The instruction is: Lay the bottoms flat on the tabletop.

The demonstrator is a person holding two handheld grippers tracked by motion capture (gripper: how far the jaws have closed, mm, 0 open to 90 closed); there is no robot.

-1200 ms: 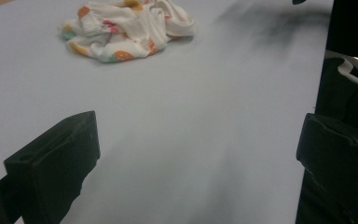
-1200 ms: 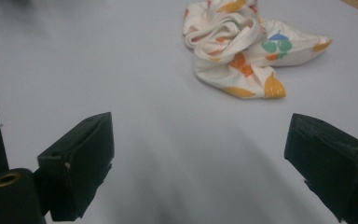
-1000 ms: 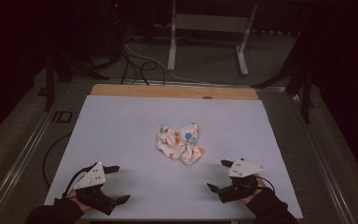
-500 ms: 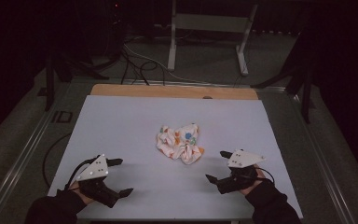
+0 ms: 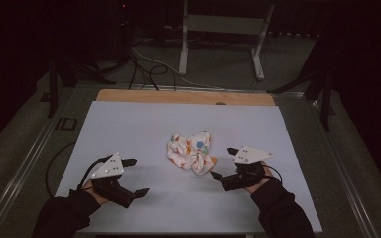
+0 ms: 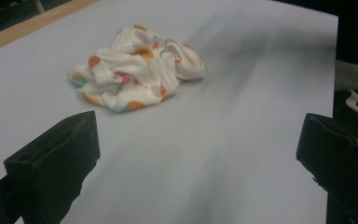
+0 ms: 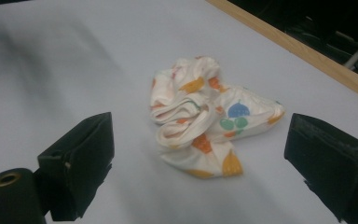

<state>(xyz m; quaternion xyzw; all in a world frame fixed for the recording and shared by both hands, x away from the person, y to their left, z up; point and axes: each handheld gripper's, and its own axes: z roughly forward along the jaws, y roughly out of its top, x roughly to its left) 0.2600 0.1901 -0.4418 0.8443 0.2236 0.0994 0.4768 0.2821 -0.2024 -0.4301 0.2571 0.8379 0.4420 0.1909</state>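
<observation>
One crumpled cloth [image 5: 192,150], white with coloured prints, lies near the middle of the desk [image 5: 129,124], and it is the single loose item there. Two grippers work over the desk: the left gripper [image 5: 133,176] by the near left corner and the right gripper [image 5: 224,162] toward the near right edge, each with two black jaws spread wide. One wooden strip [image 5: 178,96] runs along the far edge.

Bare table [image 5: 129,129] all round; only the crumpled cloth [image 5: 192,149] sits mid-table

Crumpled cloth [image 5: 192,150] on white table [image 5: 129,124]
</observation>
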